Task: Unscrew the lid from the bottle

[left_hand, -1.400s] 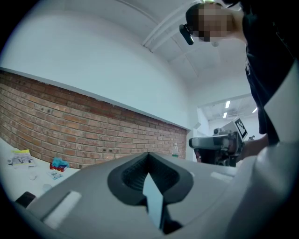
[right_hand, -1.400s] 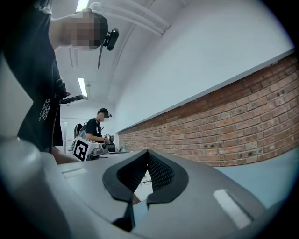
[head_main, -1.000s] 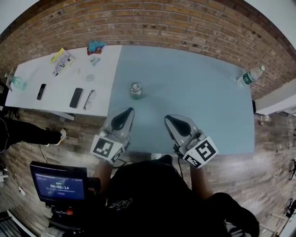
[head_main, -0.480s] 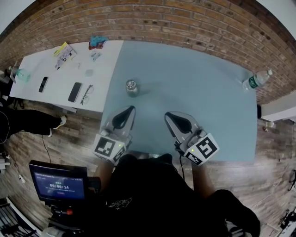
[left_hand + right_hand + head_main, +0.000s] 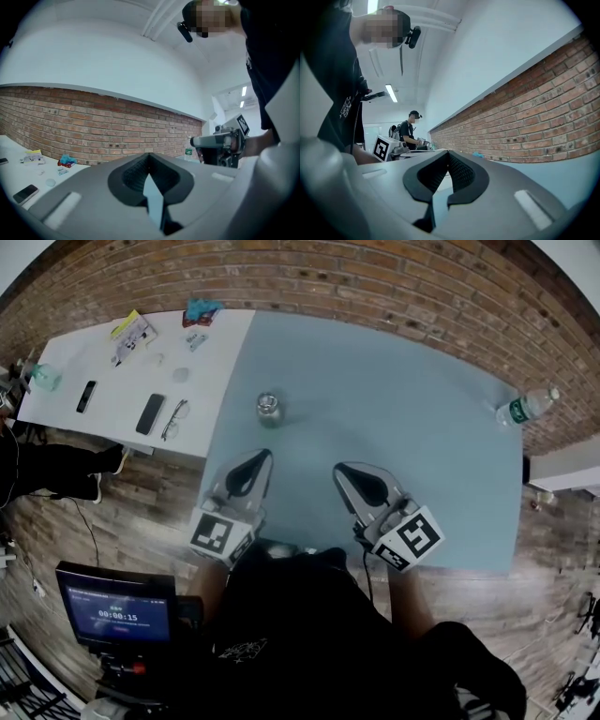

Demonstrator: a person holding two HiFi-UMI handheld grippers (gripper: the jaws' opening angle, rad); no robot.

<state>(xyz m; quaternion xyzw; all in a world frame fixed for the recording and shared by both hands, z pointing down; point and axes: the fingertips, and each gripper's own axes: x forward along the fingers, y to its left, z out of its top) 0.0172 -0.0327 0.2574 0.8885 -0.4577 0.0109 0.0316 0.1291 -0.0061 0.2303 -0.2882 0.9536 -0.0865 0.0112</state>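
Head view: small bottle [image 5: 269, 410] upright on blue table [image 5: 422, 446], untouched.
We hold L gripper [image 5: 262, 456] & R gripper [image 5: 339, 469] short of it, both w/ jaws pressed together, empty.

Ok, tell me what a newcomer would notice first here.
The left gripper and right gripper, both shut and empty, point side by side over the near edge of the blue table. A small bottle stands alone beyond the left one, untouched; a plastic water bottle stands at the table's far right corner.
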